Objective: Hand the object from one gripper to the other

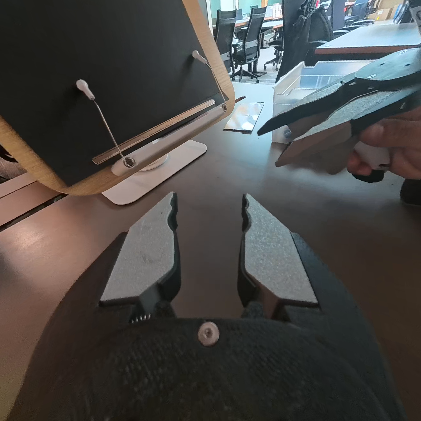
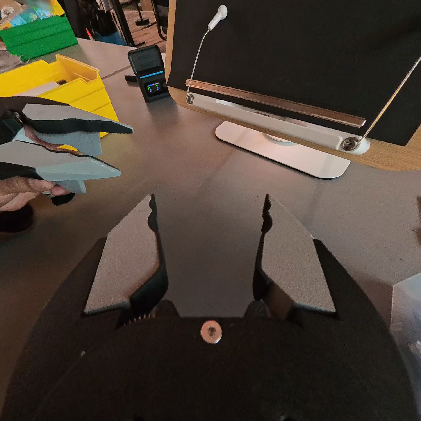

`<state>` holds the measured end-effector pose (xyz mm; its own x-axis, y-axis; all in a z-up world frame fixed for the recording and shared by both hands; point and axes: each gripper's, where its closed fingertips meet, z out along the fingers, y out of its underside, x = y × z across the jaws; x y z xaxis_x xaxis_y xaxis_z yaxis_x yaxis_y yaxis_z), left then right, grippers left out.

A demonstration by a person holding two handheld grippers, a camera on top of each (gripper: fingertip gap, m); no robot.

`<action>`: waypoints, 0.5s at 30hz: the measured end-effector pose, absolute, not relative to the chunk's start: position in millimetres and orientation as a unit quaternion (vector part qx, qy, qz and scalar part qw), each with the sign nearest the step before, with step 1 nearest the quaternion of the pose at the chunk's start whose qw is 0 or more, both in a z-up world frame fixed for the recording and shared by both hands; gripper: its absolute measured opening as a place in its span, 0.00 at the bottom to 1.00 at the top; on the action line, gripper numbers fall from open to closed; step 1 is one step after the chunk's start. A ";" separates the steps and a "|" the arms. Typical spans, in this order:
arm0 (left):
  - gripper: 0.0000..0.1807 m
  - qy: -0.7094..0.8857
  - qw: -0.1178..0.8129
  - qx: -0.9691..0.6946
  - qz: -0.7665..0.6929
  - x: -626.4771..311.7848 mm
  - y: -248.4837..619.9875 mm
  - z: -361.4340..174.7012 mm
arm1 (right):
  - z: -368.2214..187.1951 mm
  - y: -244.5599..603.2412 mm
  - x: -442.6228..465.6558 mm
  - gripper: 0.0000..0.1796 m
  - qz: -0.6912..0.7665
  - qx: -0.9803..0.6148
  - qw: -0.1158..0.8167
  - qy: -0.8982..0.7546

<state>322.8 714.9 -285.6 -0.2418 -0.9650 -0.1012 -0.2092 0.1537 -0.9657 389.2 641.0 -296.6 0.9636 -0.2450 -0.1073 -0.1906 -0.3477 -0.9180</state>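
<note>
Both grippers hover over a dark table (image 1: 216,164) and both are empty. My left gripper (image 1: 209,197) is open with nothing between its jaws; it also shows at the left of the right wrist view (image 2: 126,152). My right gripper (image 2: 209,196) is open wide; in the left wrist view it shows at the upper right (image 1: 268,148), held by a hand (image 1: 391,150). A thin metal ruler (image 1: 155,131) lies on the ledge of a tilted book stand (image 1: 114,68) beyond both grippers. The ruler (image 2: 273,102) also shows in the right wrist view.
The stand has a white base (image 2: 284,152) and two wire page holders (image 1: 107,123). A flat shiny card (image 1: 245,118) and a white tray (image 1: 293,91) lie at the right. A yellow bin (image 2: 75,86), green bin (image 2: 38,38), black device with a screen (image 2: 150,75) and translucent box (image 2: 406,319) also stand around. The thin metal ruler (image 1: 155,131) sits 12 cm or so from the ends of my left fingers. It is also in sight in the right wrist view (image 2: 235,93).
</note>
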 end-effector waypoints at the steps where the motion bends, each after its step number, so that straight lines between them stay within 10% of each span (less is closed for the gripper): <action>1: 0.30 0.639 0.408 -0.462 -0.460 323.2 715.9 -286.9 | -296.6 641.2 388.6 0.51 -0.023 -0.821 0.555 0.132; 15: 0.30 0.656 0.394 -0.472 -0.438 330.0 711.5 -306.7 | -302.6 643.5 375.6 0.49 -0.021 -0.838 0.535 0.102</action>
